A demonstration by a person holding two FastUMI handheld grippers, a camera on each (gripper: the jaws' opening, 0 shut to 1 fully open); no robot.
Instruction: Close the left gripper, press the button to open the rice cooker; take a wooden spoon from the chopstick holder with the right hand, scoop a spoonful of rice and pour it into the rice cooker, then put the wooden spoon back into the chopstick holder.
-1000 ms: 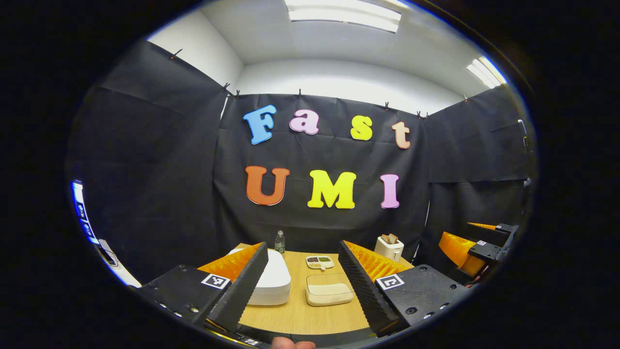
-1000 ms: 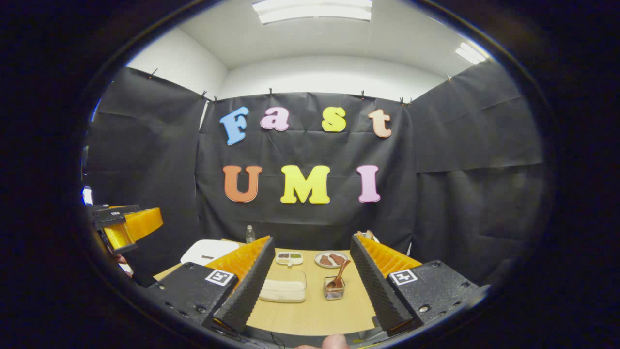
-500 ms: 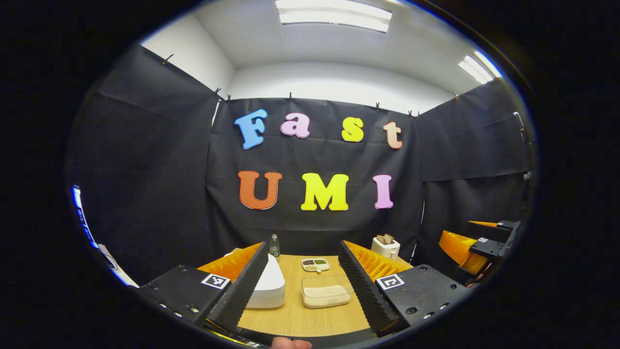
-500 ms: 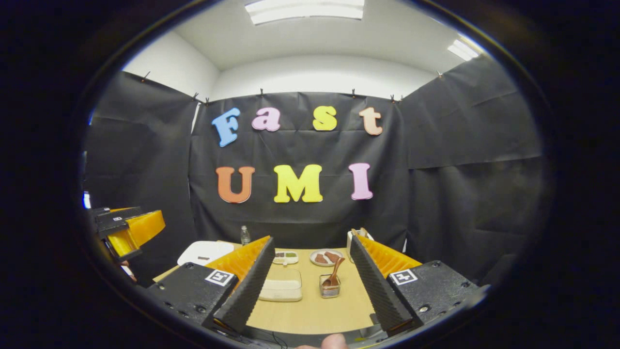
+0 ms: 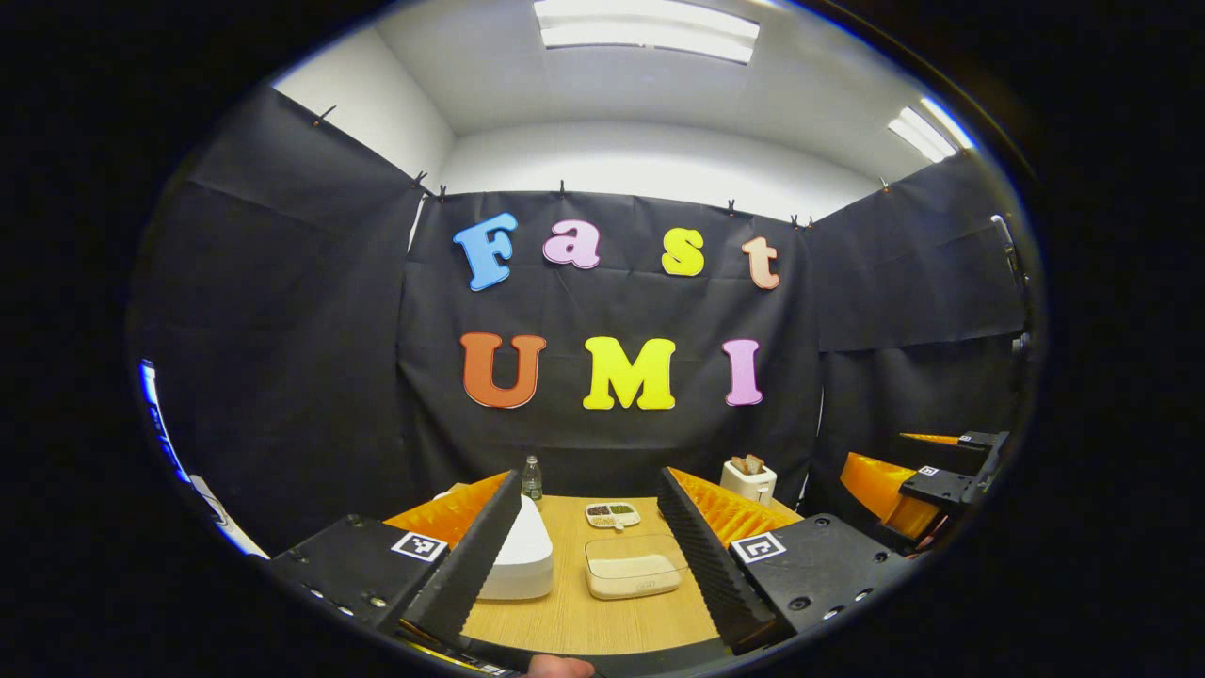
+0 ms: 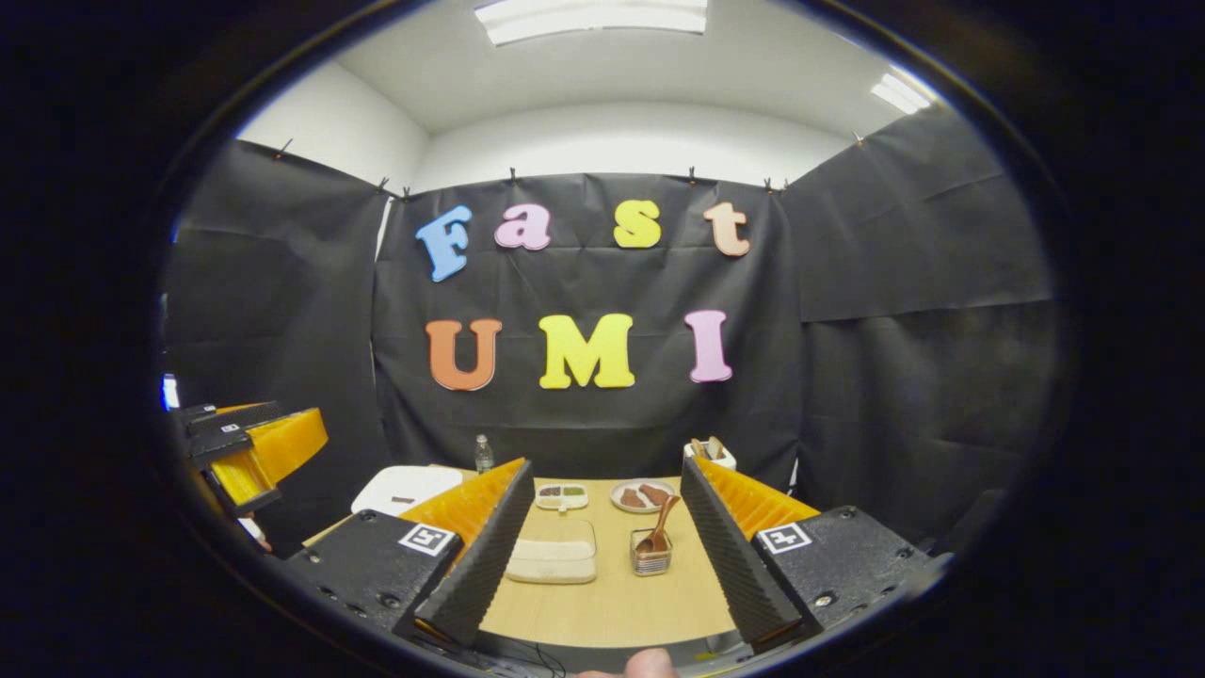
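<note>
A spoon (image 6: pixel 658 529) stands in the holder (image 6: pixel 650 556) beside the rice box (image 6: pixel 554 562). The closed cooker (image 5: pixel 516 560) sits left. Both grippers (image 5: pixel 588 556) (image 6: pixel 602 556) gape, holding nothing; toaster (image 5: pixel 748 480), bottle (image 5: pixel 532 478) behind.

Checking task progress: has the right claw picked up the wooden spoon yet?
No. The wooden spoon stands in the chopstick holder on the table, while the right claw hangs open, well short of it.

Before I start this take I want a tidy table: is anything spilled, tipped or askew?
Nothing stands out. The white rice cooker sits shut, the clear rice box lies flat, and the brown wooden spoon leans in its small clear holder.
</note>
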